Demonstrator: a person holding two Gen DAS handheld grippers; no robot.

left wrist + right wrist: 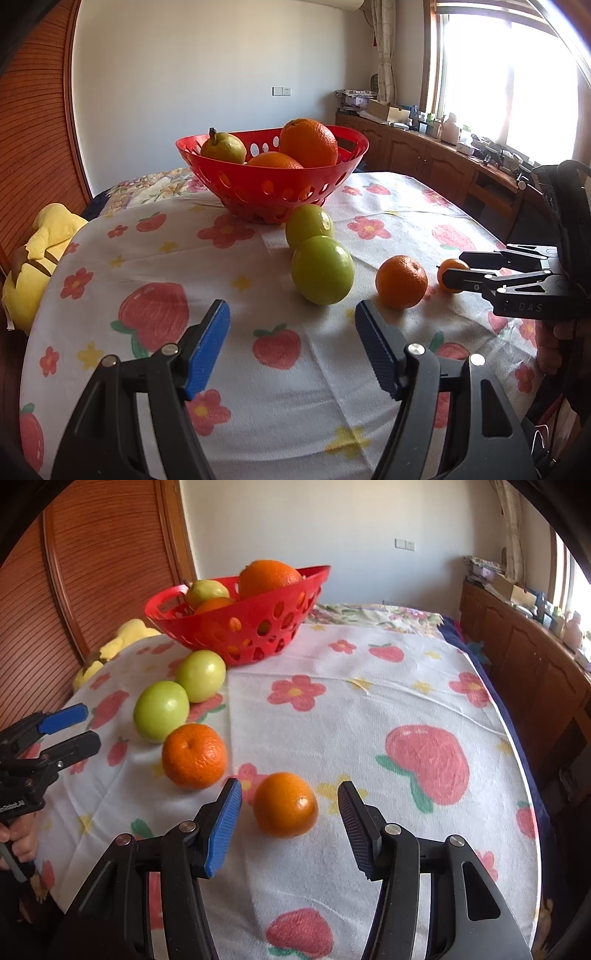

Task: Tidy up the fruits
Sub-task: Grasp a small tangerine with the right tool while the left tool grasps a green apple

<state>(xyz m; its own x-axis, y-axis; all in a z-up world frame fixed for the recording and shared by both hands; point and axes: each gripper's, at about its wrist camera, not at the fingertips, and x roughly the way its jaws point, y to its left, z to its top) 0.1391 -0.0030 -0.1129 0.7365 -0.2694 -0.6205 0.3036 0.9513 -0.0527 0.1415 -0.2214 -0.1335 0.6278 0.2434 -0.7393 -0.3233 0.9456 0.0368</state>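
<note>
In the left wrist view, the left gripper (291, 325) is seen with its blue-padded jaws held apart over the strawberry-and-flower tablecloth (258, 387); nothing is gripped, and nothing lies between the pads. Just beyond the fingertips, two green apples (322, 275) are set one behind the other and touching, the farther one lying just in front of the red perforated basket (273, 184). Inside the basket a pear (222, 147) and two oranges (308, 142) are held. To the right of the apples a mandarin (401, 281) is found on the cloth, and past it a smaller mandarin (452, 275) is partly hidden by the fingers of the right gripper (456, 266), which reaches in from the right edge. A yellow plush toy (40, 258) is seen off the table's left side.

In the right wrist view, the right gripper (290, 814) is shown with its jaws partly open on either side of the smaller mandarin (285, 805); a gap is visible on both sides, so the fruit is not pressed. The larger mandarin (194, 756) is placed just to its upper left, with the apples (161, 712) beyond and the basket (236, 627) at the back. The left gripper (90, 725) is seen at the left edge, empty, with a hand (20, 840) below it.
</note>
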